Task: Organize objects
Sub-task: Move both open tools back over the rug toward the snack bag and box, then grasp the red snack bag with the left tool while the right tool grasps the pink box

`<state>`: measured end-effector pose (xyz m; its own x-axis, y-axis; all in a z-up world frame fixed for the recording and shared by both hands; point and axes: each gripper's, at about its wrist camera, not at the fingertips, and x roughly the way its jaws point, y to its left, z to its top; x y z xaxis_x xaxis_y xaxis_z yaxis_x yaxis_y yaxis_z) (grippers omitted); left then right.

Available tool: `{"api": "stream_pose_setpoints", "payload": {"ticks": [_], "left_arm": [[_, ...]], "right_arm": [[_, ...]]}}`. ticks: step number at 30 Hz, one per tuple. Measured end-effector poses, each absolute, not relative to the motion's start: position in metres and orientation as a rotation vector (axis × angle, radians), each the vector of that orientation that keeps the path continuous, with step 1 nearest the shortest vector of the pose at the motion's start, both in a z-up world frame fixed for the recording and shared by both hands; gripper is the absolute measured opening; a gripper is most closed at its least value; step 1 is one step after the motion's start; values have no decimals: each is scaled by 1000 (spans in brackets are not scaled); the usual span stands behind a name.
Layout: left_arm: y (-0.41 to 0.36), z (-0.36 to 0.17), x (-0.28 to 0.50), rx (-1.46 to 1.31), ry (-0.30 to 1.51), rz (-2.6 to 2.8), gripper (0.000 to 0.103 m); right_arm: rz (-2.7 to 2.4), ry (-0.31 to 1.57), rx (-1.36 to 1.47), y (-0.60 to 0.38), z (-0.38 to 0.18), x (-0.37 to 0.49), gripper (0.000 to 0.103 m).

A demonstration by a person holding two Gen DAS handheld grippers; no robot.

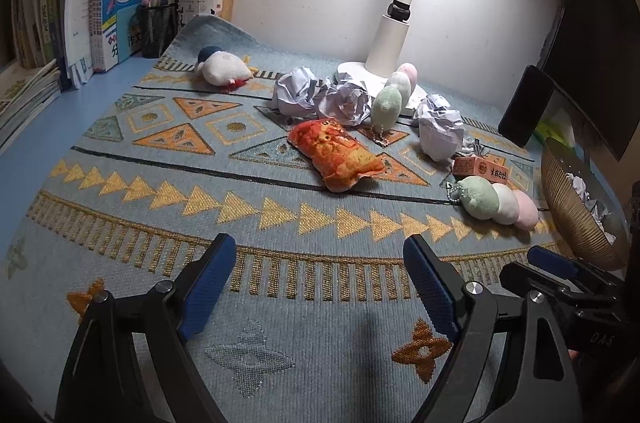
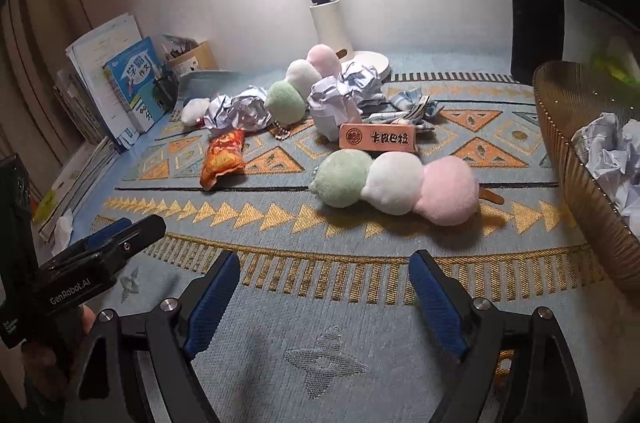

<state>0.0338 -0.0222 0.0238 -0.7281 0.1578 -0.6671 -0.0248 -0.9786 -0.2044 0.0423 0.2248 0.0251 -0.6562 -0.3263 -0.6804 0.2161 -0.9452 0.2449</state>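
Observation:
My left gripper [image 1: 320, 251] hangs open over the patterned mat [image 1: 160, 207], nothing between its blue pads. Beside it my right gripper [image 2: 326, 263] is open and empty too. Ahead lie a green, white and pink plush skewer [image 2: 396, 189], a small orange box [image 2: 378, 137], an orange plush snack bag [image 1: 336, 153] and several crumpled paper balls [image 1: 344, 101]. A second plush skewer [image 1: 394, 93] leans on the lamp base. A white plush with a blue cap [image 1: 222, 67] lies at the far left.
A gold ribbed basket [image 2: 576, 151] holding crumpled paper stands at the right edge. A white lamp [image 1: 390, 39] rises at the back. Books [image 1: 120, 7] and a mesh pen holder [image 1: 160, 27] line the left. A black phone [image 1: 526, 105] leans at the far right.

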Motion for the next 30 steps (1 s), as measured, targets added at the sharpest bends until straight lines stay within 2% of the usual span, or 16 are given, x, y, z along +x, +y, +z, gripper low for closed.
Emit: {"api": "stream_pose_setpoints", "payload": {"ticks": [7, 13, 18, 22, 24, 26, 30], "left_arm": [[-19, 33, 27, -1108, -248, 2818, 85], [-24, 54, -19, -1135, -332, 2763, 85], [-27, 31, -72, -1279, -457, 2682, 84], [-28, 15, -89, -1321, -523, 2694, 84], [-23, 12, -93, -1330, -511, 2675, 84], [-16, 12, -96, -1333, -456, 2691, 84], [-4, 12, -99, -1336, -396, 2691, 82]], "right_arm": [[-2578, -304, 1169, 232, 44, 21, 85], [-2666, -305, 1228, 232, 60, -28, 86], [-2606, -363, 1322, 230, 38, -60, 86], [-2658, -311, 1376, 227, 26, -72, 85], [-2657, -301, 1373, 224, 24, -77, 78], [-2661, -275, 1387, 222, 21, -82, 60], [-2663, -278, 1356, 225, 22, -80, 57]]}}
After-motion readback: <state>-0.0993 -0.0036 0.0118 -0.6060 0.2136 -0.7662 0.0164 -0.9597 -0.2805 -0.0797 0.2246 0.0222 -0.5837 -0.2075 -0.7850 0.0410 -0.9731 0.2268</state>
